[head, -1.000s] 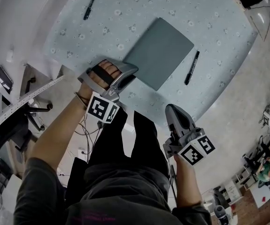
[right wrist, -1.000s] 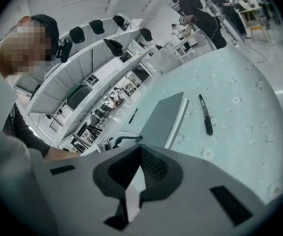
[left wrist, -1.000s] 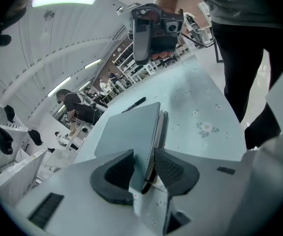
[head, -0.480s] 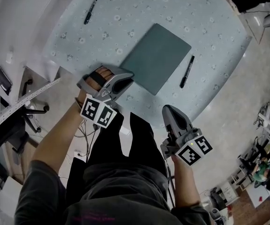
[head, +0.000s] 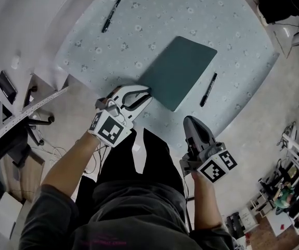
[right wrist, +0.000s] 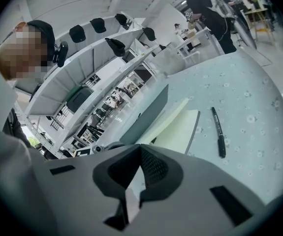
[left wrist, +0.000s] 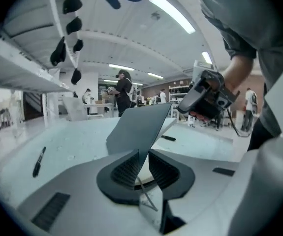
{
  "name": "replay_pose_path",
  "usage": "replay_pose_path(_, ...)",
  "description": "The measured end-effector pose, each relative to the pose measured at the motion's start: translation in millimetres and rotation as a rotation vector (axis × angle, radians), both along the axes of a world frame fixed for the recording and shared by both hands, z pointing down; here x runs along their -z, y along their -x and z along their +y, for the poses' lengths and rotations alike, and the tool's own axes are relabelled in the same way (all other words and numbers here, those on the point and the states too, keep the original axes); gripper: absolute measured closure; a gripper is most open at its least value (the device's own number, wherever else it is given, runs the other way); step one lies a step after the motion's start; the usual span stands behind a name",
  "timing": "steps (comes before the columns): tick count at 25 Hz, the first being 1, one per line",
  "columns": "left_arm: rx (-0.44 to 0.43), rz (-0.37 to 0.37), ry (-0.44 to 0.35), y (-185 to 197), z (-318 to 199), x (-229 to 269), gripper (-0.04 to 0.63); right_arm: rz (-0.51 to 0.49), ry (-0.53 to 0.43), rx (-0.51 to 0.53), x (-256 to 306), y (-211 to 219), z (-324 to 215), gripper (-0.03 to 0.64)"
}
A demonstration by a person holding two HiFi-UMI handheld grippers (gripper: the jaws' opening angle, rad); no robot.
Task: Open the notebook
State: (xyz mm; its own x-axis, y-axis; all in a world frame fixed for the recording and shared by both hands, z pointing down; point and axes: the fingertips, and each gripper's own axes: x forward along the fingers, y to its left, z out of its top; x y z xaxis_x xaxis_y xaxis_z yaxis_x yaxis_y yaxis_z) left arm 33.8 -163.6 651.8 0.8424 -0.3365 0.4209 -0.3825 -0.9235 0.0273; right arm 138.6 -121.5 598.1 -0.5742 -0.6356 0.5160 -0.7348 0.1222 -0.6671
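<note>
A grey-green notebook (head: 183, 69) lies on the pale blue flowered table (head: 191, 14). My left gripper (head: 144, 94) is at the notebook's near corner, shut on the cover. In the left gripper view the cover (left wrist: 136, 129) rises tilted from between the jaws of the left gripper (left wrist: 142, 154), which have just been closing on it. The right gripper view shows the cover (right wrist: 148, 114) lifted off the cream pages (right wrist: 173, 129). My right gripper (head: 191, 121) hangs off the table's near edge, shut on nothing, apart from the notebook.
One black pen (head: 208, 89) lies just right of the notebook, and another pen (head: 111, 8) lies at the table's far left. White shelving (head: 14, 46) stands to the left. The person's dark-trousered legs (head: 149, 155) are below the table edge.
The left gripper rolled, closed on the notebook's near corner and rose, lifting the cover off the pages. The right gripper shifted slightly and stayed shut.
</note>
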Motion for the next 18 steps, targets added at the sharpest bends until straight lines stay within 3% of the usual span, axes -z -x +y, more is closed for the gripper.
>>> replay_pose_path(5, 0.179, 0.193, 0.199, 15, -12, 5, 0.545, -0.005, -0.001, 0.016, 1, 4, -13, 0.615)
replay_pose_path(8, 0.293, 0.258, 0.285, 30, -20, 2, 0.556, -0.005, 0.002, 0.029, 1, 5, -20, 0.615)
replay_pose_path(14, 0.452, 0.291, 0.356, 59, -39, -10, 0.572, -0.013, 0.006, 0.066, 0, 15, -34, 0.615)
replay_pose_path(18, 0.51, 0.285, 0.402, 72, -51, -20, 0.544, -0.017, 0.016, 0.093, -3, 19, -39, 0.615)
